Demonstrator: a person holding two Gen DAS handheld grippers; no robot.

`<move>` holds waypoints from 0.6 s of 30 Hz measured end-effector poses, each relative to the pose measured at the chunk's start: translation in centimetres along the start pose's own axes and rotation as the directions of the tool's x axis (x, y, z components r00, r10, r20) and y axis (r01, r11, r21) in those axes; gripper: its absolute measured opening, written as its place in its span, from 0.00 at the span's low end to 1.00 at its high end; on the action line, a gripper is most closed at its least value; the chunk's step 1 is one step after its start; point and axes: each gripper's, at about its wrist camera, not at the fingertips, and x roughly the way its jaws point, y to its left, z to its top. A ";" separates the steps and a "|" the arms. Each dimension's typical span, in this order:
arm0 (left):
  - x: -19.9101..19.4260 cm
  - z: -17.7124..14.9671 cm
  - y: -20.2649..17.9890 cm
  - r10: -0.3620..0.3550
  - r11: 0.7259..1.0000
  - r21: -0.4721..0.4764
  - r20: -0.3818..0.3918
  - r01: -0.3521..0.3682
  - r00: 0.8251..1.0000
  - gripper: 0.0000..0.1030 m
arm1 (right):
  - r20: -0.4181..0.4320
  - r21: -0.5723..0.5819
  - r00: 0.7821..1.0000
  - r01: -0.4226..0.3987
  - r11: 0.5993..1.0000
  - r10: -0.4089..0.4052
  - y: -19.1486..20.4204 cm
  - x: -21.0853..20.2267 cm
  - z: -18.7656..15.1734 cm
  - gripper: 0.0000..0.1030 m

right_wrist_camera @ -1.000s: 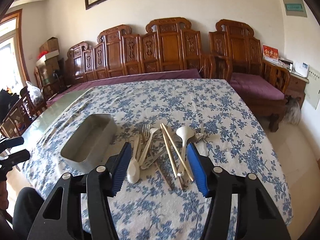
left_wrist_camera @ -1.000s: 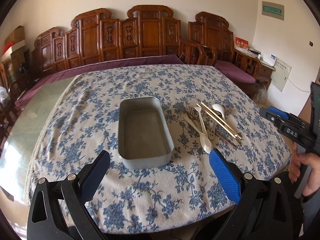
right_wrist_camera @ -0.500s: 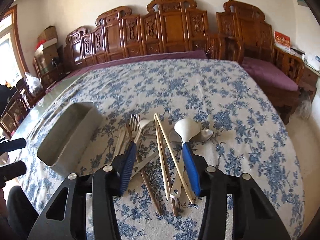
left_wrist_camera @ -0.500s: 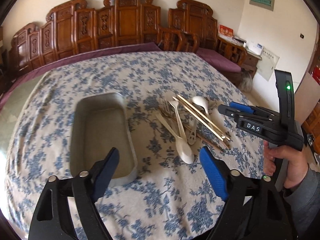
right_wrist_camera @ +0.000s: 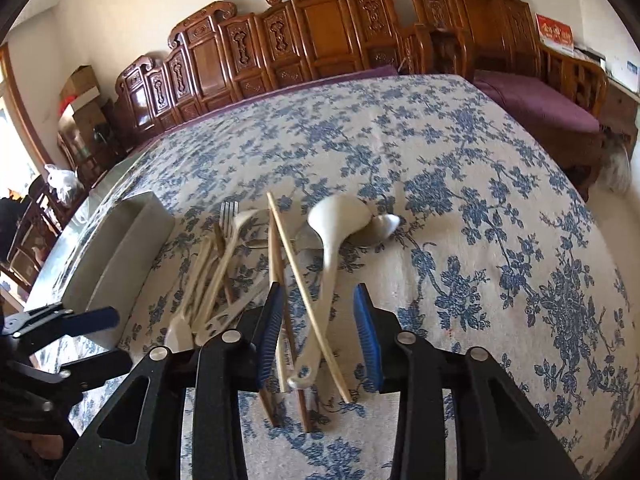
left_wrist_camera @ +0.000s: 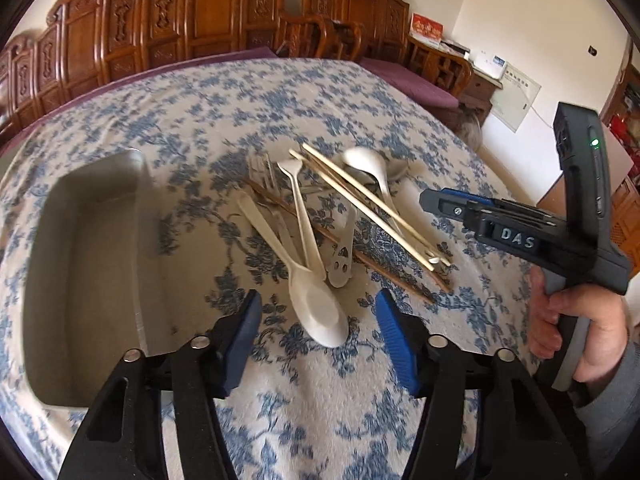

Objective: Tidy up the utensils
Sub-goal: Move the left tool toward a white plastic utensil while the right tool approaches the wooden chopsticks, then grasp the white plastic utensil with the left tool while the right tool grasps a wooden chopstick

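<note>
A: Big stuff first — floral tablecloth [right_wrist_camera: 460, 184] fills most of the frame, metal tray [left_wrist_camera: 88, 272] sits at left of the left wrist view.

B: And the utensils?

A: Piled centre, just beside the tray: chopsticks [left_wrist_camera: 372, 204], white spoon [left_wrist_camera: 316, 304], white ladle [right_wrist_camera: 332, 240], fork [right_wrist_camera: 228, 216].

B: Grippers?

A: Left gripper [left_wrist_camera: 318, 344] at bottom centre, jaws apart w/ the spoon bowl between, not touching. Right gripper [right_wrist_camera: 318, 336] also spread, straddling ladle handle & chopsticks; contact I can't tell.
</note>
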 end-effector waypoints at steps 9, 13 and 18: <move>3.6 0.5 0.8 -0.052 0.995 -0.085 -0.028 0.049 0.998 0.37 | -0.017 -0.036 0.999 -0.045 0.998 0.044 1.1 1.0 0.2 0.36; 3.7 0.4 0.7 -0.054 0.994 -0.094 -0.035 0.050 0.998 0.25 | -0.016 -0.030 0.999 -0.046 0.998 0.045 1.2 1.1 0.2 0.36; 3.1 0.4 0.1 -0.046 0.997 -0.064 -0.029 0.044 0.999 0.13 | -0.022 -0.019 0.999 -0.039 0.999 0.039 1.0 1.1 0.2 0.36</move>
